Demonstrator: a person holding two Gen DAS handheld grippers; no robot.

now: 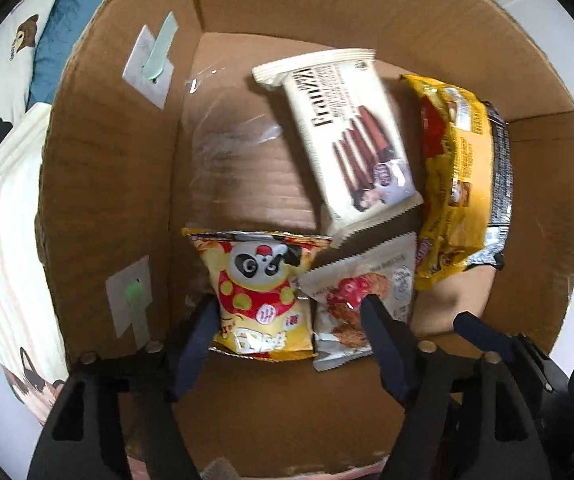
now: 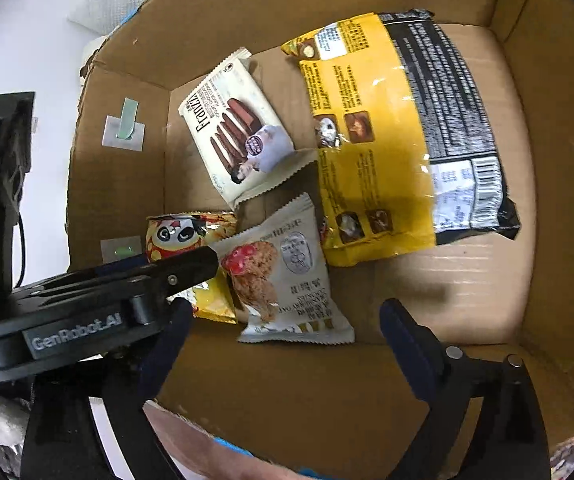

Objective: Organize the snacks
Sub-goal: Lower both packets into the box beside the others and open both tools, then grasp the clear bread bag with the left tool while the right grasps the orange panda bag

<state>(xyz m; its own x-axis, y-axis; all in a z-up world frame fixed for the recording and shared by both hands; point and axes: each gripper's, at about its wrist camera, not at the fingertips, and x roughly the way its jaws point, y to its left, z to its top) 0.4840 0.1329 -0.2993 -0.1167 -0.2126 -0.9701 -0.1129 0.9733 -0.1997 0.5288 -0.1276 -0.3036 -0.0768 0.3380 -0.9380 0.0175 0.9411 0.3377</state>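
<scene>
Left gripper and right gripper point down, jaws apparently apart

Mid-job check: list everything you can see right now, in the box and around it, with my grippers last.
cardboard box: one, brown, open, holds all four snacks
wafer pack: one, cream with brown sticks, flat on the floor towards the far wall
yellow bag: one, large, yellow and black, right side of the floor
panda pack: one, yellow and red, near left, between the left jaws
oat cookie pack: one, grey-white, beside the panda pack, overlapping its edge
white stickers: two, each with a green tab, on the left inner wall
bedding: cream with bear print, outside the box, left
left gripper: black, jaws open around the panda pack
right gripper: black, jaws open, nothing held
</scene>
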